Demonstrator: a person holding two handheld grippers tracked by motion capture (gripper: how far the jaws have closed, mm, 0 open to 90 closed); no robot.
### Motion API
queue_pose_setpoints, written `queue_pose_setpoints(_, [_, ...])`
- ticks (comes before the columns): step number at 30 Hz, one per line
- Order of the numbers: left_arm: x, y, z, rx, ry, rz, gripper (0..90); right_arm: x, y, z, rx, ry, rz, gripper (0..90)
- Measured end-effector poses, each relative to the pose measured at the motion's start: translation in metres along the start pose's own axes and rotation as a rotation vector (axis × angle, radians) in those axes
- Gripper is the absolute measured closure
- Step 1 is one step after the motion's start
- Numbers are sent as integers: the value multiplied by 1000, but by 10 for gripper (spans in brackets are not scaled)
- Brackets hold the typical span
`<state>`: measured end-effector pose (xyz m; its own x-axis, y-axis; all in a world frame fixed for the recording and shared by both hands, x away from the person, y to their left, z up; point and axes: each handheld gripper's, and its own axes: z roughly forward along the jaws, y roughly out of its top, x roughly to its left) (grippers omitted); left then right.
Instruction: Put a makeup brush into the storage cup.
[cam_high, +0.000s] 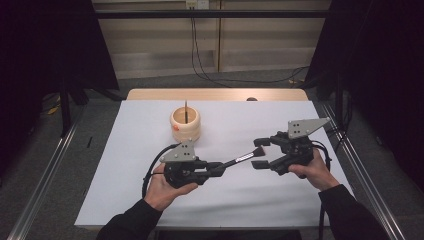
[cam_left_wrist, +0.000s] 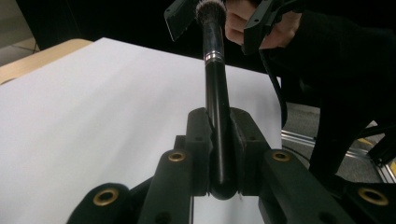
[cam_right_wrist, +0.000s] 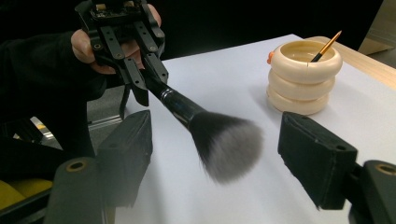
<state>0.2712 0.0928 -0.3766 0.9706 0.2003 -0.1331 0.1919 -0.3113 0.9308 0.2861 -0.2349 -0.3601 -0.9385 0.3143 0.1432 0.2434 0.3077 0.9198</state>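
A large makeup brush (cam_high: 243, 158) with a black handle and a grey bristle head is held out level above the white table (cam_high: 120, 195). My left gripper (cam_high: 220, 169) is shut on the butt end of the brush handle (cam_left_wrist: 215, 84). My right gripper (cam_high: 260, 153) stands open, with one jaw on each side of the bristle head (cam_right_wrist: 229, 144) and neither touching it. In the right gripper view, the left gripper (cam_right_wrist: 148, 77) clamps the handle at the upper left. The right gripper (cam_left_wrist: 217, 18) frames the brush tip at the top of the left gripper view.
A cream holder (cam_high: 185, 125) made of stacked rings stands at the back centre of the table, with a thin brush (cam_right_wrist: 327, 46) leaning inside it. A wooden table edge (cam_high: 215, 94) runs behind the white sheet. Metal rails flank both sides.
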Motion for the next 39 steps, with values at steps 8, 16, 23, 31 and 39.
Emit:
queue_pose_setpoints(8, [-1,-3,5,-6,-7,-3,792,0,0,1,-3,25,-1,389])
queue_pose_setpoints(16, [1,-6,6,-12,-23,-19,792,-1,0,2,-7,80,2,541])
queue_pose_setpoints(23, [6,-10,8,-22,-58,-37,792,-5,-2,0,9,103,18,626])
queue_pose_setpoints(31, [10,-14,9,-19,-77,-42,790,-8,-4,2,14,137,32,736])
queue_pose_setpoints(39, [13,-18,11,-12,-29,-36,734,-8,-3,2,24,171,30,772])
